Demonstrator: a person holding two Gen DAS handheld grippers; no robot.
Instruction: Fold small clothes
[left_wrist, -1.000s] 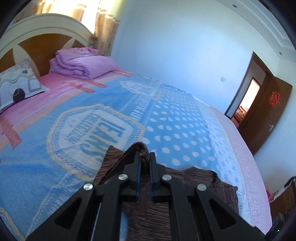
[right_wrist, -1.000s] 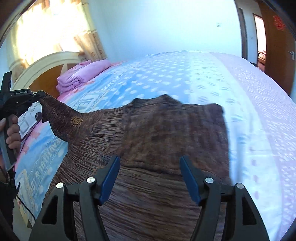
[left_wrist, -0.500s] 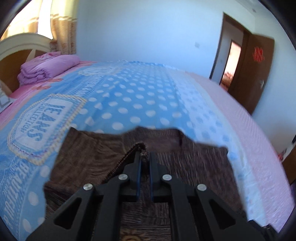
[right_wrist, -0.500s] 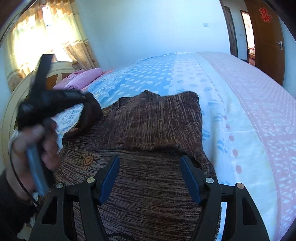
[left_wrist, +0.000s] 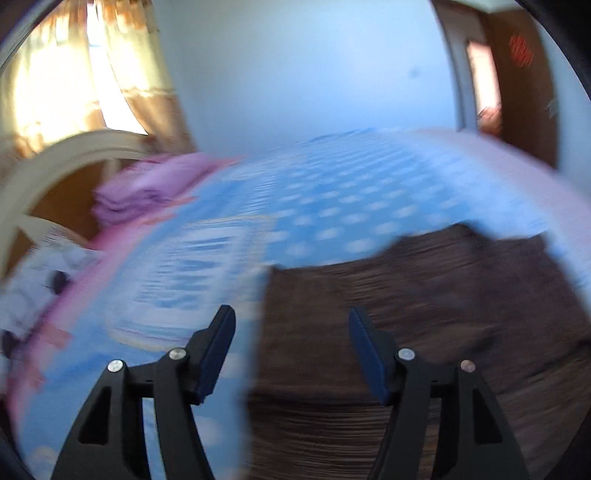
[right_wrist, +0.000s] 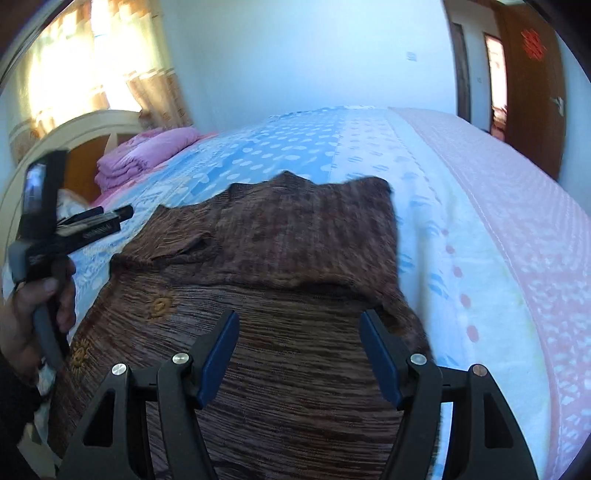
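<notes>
**Sleeve released, left gripper opened**

Since half a second ago, the sleeve is no longer being pinched: the left gripper (left_wrist: 291, 354) is being shown with its fingers spread apart and nothing between them, and its view is being blurred by fast motion. The right gripper (right_wrist: 297, 354) is likewise being held wide apart and empty, above the brown sweater (right_wrist: 280, 266).

The sweater is being left lying on the blue dotted bedspread (right_wrist: 295, 147), near the bed's close edge, with its upper part and one sleeve already being laid over the body. In the right wrist view the left gripper is being carried off to the sweater's left side, clear of the cloth.

Trouble is being risked from here, in judgement: the folded sleeve is sitting loosely, with a small raised wrinkle, so a careless next grab may be dragging the layers askew or undoing the fold. The near hem could also be slipping off the bed's edge if pulled.

No containers are being shown; a folded pink quilt (right_wrist: 144, 155) is being kept by the headboard.
</notes>
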